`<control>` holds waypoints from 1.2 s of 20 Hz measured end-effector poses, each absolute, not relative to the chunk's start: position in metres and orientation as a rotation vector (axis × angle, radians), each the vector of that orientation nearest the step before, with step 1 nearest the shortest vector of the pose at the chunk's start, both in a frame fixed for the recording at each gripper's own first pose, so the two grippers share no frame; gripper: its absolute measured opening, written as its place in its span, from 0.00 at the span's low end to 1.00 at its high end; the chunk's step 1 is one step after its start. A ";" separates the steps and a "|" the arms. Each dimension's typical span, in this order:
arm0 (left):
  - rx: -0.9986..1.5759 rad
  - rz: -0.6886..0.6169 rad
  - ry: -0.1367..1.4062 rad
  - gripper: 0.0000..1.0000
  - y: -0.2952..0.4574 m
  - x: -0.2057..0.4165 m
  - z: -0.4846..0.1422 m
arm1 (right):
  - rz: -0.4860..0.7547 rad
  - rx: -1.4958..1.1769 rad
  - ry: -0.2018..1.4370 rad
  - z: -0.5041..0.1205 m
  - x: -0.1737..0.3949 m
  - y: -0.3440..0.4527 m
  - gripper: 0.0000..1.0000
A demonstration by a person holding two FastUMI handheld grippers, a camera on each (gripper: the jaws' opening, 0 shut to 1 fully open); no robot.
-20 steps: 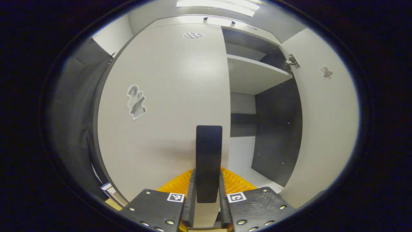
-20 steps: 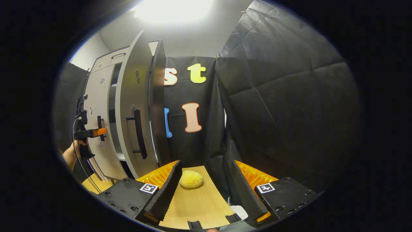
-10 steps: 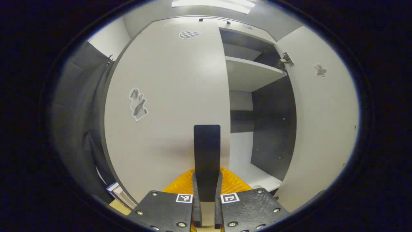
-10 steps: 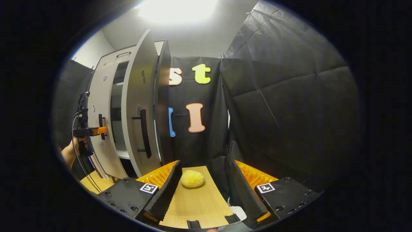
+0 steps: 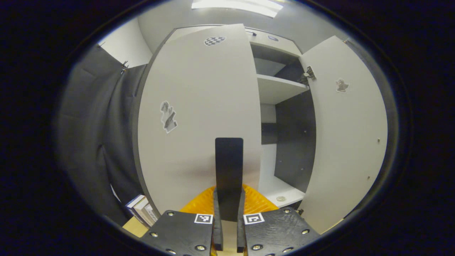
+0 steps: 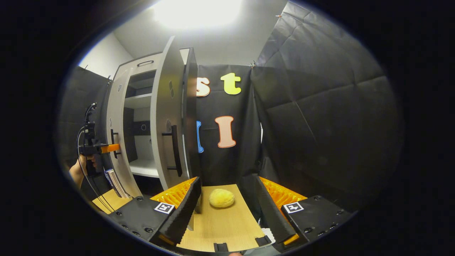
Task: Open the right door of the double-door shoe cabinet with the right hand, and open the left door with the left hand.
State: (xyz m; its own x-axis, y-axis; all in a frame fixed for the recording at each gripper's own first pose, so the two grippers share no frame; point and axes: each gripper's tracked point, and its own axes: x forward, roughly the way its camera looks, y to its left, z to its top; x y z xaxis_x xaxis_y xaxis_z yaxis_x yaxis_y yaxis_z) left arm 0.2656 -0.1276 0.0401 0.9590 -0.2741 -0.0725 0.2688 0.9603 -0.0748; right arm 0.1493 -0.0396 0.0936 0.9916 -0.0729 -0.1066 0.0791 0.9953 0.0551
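Left claw [image 5: 227,227]: clenched on the left door's handle [image 5: 229,170], a dark upright bar between the two fingers; seen from the right claw view at far left [image 6: 113,148], held by a hand [image 6: 79,170] with a cable hanging from it.
Left door [image 5: 199,117]: pale, partly swung out from the cabinet; a checkered sticker [image 5: 214,41] near its top and a grey sticker [image 5: 168,116] at mid height.
Right door [image 5: 346,131]: standing wide open, inner face toward the left claw view, a hinge [image 5: 308,73] at its upper edge and a small sticker [image 5: 341,85] beside it; in the right claw view [image 6: 167,117] seen nearly edge-on, with its dark handle [image 6: 173,150] free.
Cabinet interior: a pale upper shelf [image 5: 279,89], dark side wall [image 5: 293,142], pale bottom shelf [image 5: 280,190] carrying a small round thing, possibly a coin or disc, too small to tell.
Right claw [image 6: 227,209]: released, fingers spread wide, grasping nothing, well apart from the cabinet.
Bench [image 6: 224,231]: light wood, under the right claw; a yellow fuzzy lump [image 6: 221,198] lying on it between the fingers, touching neither.
Books [image 5: 142,211]: a small stack standing at the cabinet's lower left.
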 end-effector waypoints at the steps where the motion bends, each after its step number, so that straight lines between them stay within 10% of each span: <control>1: -0.064 -0.276 0.080 0.16 -0.126 0.264 0.040 | -0.073 0.051 0.104 0.094 0.149 -0.039 0.95; 24: -0.092 -0.263 0.052 0.13 -0.079 0.234 0.044 | 0.042 0.027 0.101 0.097 0.155 -0.011 0.95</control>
State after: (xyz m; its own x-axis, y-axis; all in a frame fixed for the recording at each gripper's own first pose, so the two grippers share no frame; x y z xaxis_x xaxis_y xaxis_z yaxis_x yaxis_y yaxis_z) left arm 0.2340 -0.0795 0.0439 0.9644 -0.2615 -0.0396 0.2567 0.9616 -0.0973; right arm 0.1549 -0.0112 0.0966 0.9941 0.0433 -0.0999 -0.0406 0.9988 0.0288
